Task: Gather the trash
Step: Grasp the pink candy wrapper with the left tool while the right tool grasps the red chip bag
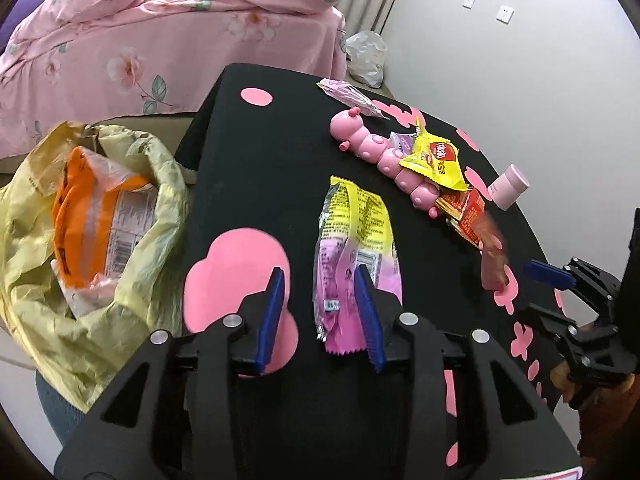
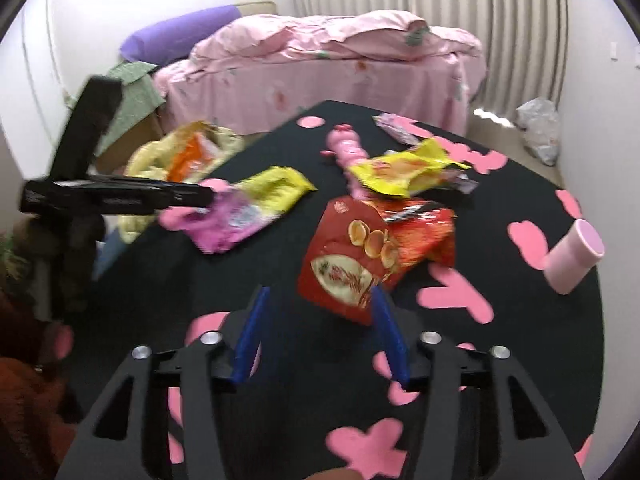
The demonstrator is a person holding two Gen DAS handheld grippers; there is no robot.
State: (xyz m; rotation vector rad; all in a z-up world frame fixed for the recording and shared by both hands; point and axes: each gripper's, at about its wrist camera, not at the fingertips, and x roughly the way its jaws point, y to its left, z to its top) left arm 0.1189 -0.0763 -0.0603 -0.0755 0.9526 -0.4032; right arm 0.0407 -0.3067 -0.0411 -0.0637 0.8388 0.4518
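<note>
Right wrist view: the right gripper [image 2: 318, 330] is held open, empty, just short of the red snack bag [image 2: 362, 256] on the table [image 2: 520, 360]; light, crinkly, slippery film, judged best pinched at its near flat edge

Left wrist view: low over the near left part of the black bench [image 1: 256, 152], angled down, facing the bed [image 1: 160, 40] and the yellow trash bag [image 1: 80, 280] off the bench's left edge. Right wrist view: close above the near right part, angled down, facing the bed and curtain [image 2: 500, 20]. Both share the yellow-and-pink wrapper [image 1: 356, 248], pink caterpillar toy [image 1: 384, 156], pink cup [image 1: 508, 186] and red snack bag [image 2: 360, 256].
</note>
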